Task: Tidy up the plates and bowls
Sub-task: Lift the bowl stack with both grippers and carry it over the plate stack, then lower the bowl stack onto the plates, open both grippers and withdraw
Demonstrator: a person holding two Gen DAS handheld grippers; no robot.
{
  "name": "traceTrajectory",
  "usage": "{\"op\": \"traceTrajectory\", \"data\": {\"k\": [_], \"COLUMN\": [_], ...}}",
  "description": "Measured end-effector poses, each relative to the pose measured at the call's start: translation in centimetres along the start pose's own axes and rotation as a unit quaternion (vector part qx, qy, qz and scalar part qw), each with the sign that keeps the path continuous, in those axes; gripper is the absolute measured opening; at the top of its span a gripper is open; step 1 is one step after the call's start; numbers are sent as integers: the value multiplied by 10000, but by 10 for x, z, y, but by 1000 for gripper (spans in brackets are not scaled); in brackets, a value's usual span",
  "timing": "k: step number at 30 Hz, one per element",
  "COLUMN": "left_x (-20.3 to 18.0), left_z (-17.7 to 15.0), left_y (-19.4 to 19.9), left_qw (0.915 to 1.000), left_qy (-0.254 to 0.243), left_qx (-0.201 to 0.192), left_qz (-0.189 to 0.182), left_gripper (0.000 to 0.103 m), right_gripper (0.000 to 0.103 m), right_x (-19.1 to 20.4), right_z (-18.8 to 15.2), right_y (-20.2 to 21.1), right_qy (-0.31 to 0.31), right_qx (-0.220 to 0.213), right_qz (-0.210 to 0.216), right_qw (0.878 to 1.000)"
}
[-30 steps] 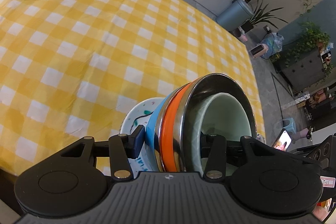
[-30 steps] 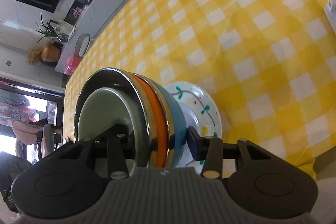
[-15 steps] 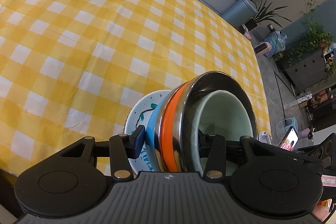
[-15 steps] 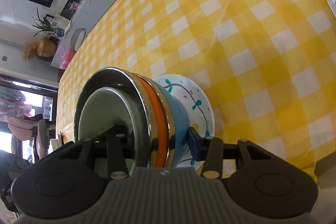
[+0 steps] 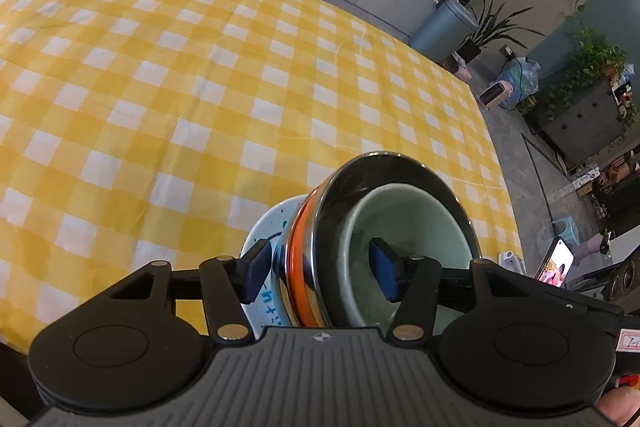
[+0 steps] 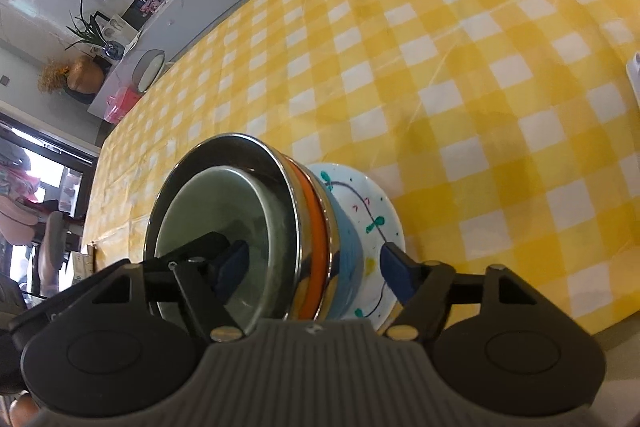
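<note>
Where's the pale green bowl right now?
Nested innermost in the steel bowl of the stack on the painted plate, near the checked table's front edge: pale green bowl, between both open grippers.

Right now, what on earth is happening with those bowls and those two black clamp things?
A person holds a two-finger gripper in each hand, one on either side of a stack of nested bowls resting on a painted plate on the yellow checked tablecloth. The left gripper and the right gripper have just been opening. Each still straddles the stack's rim, but the fingers now stand clear of it, so the stack looks set down.
</note>
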State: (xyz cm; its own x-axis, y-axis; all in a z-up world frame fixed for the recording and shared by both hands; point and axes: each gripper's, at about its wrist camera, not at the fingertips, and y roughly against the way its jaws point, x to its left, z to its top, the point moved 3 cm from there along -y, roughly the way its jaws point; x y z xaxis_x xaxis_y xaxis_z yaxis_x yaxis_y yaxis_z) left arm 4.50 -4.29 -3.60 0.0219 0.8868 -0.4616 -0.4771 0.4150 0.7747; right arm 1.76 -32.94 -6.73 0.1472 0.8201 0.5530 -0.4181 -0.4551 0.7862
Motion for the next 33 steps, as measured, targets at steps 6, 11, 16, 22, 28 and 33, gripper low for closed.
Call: {"op": "traceTrajectory", "data": {"k": [6, 11, 16, 22, 28, 33], "left_x": [-10, -23, -34, -36, -37, -33], "left_z": [10, 12, 2, -20, -45, -67], "left_y": [20, 54, 93, 121, 126, 128], "left_qw": [9987, 9905, 9704, 9506, 9309, 9172], "left_qy": [-401, -1035, -1676, -2161, -2574, -2659], "left_qx": [-323, -879, -1651, -2097, -2385, -2674], "left_qz": [36, 224, 538, 758, 1015, 1284], "left_gripper": [68, 68, 68, 68, 70, 76], "right_gripper": [82, 84, 88, 95, 95, 100], "right_x": [10, 36, 71, 103, 110, 111], "right_z": [4, 2, -14, -48, -88, -117], "right_y": [7, 31, 63, 91, 105, 106], "right_qy": [315, 996, 1972, 2951, 3495, 3608], "right_qx": [-233, -866, -1701, -2406, -2862, -3079], "right_qz": [-214, -462, -565, -822, -1034, -1030], "right_qw": [9990, 9902, 9639, 9210, 8861, 8743]}}
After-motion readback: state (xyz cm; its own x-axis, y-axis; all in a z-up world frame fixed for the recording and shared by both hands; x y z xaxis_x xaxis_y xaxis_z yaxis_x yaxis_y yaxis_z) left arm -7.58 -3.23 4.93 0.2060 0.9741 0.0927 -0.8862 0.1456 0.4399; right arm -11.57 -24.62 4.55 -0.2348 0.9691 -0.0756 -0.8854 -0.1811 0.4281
